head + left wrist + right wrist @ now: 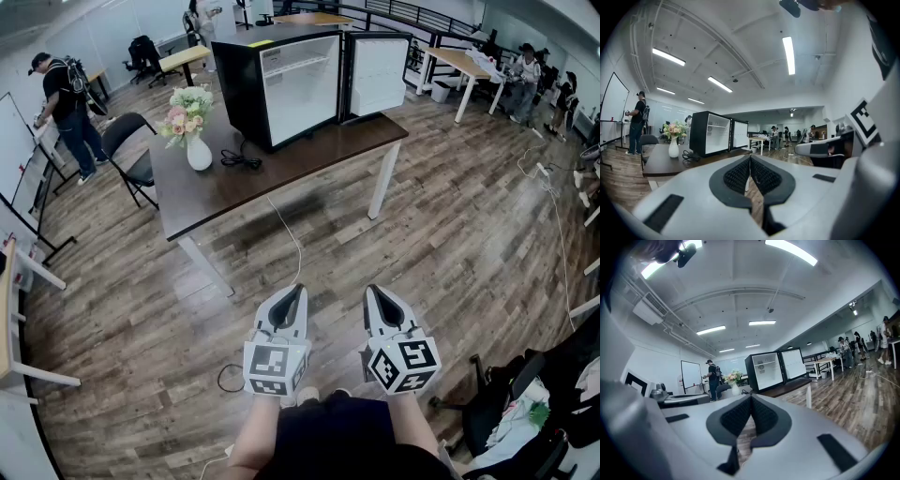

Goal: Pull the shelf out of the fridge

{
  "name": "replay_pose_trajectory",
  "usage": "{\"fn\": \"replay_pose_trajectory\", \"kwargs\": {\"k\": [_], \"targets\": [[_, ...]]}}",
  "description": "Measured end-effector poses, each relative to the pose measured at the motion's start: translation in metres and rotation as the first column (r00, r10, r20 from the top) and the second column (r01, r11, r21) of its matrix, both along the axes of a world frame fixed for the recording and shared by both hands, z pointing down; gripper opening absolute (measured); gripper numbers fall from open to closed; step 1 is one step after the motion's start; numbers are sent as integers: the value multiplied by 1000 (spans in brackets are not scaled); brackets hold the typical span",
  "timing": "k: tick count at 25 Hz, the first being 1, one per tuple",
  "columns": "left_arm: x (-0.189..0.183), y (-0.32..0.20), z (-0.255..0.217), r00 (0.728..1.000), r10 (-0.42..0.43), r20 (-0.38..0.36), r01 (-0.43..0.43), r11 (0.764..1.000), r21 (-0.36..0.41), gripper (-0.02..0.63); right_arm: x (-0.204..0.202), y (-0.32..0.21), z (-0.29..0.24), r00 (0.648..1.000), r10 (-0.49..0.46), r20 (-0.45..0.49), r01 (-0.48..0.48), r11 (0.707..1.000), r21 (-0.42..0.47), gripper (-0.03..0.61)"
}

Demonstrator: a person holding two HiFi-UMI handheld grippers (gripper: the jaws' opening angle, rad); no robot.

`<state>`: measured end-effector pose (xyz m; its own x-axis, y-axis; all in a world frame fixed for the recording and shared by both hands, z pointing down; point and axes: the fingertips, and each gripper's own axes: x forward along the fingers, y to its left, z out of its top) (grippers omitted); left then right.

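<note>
Fingers (738, 176) closed, empty, on left gripper (300, 291) and right gripper (372, 290); only head view shows the floor cable (298, 248).

No legible text or brand anywhere; no numbers or signs readable either

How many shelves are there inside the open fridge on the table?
1. The shelf spans the upper part of the fridge interior. The fridge is far away, so another thin shelf may be hidden.
</note>
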<state>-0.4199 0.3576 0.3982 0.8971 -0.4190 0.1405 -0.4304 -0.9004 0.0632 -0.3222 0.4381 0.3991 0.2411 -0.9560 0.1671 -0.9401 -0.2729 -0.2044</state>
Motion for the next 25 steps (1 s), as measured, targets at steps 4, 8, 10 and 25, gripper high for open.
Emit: {"fn": "replay_pose_trajectory", "kwargs": {"k": [4,8,10,25], "targets": [[-2,4,-2,1000,8,1,-8,1000,8,5,-6,2,0,1000,-5,15,5,1000,4,-9],[-6,8,-2,1000,16,2,-16,1000,8,5,-11,6,0,1000,5,4,-5,1000,0,-9],[-9,9,-1,1000,19,3,-19,1000,9,5,-13,8,2,1000,15,11,-15,1000,-3,-9],[-24,6,22,996,83,29,-83,997,-7,5,-40,2,31,995,64,70,-62,998,-31,-9]]}}
